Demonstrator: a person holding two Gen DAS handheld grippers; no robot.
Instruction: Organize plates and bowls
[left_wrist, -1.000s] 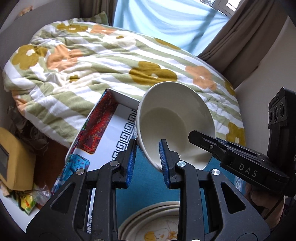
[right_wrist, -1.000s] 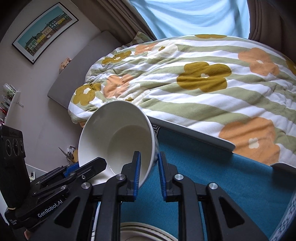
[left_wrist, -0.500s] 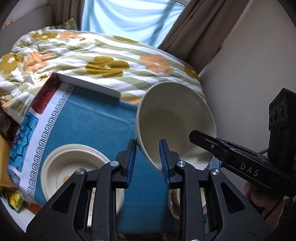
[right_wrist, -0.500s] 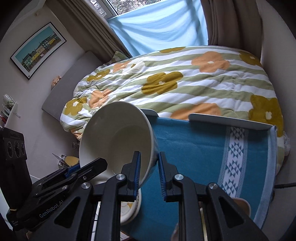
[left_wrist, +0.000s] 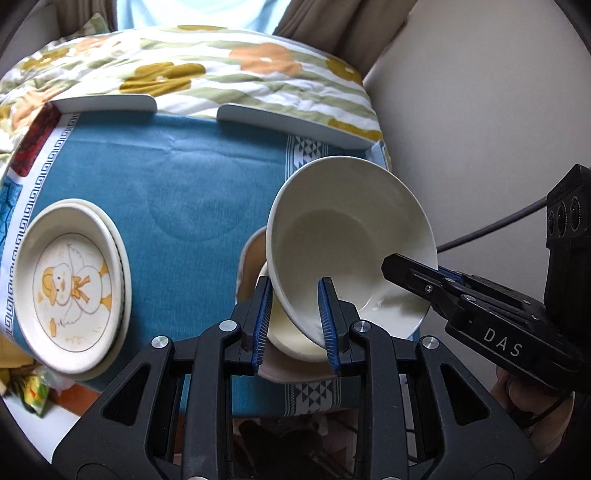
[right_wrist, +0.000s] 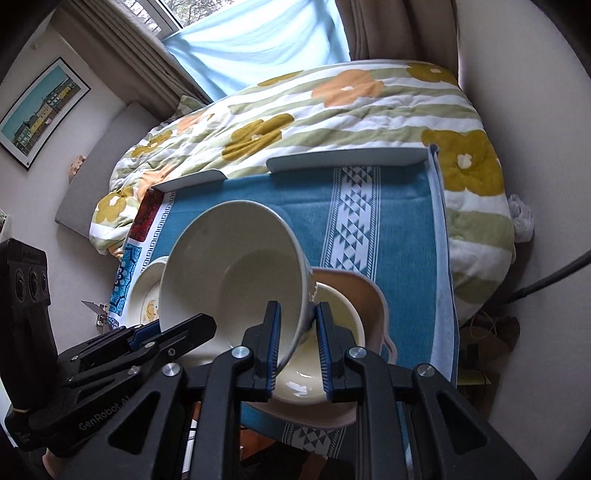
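Jaws both narrow, clamping white bowl (left_wrist: 351, 236) rim, tilted.

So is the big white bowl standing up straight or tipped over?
Tipped. The big white bowl leans so its empty inside faces the cameras, held by its rim above the yellow bowl in both views.

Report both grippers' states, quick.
Left gripper: shut on the white bowl's rim.
Right gripper: shut on the same bowl's opposite rim.
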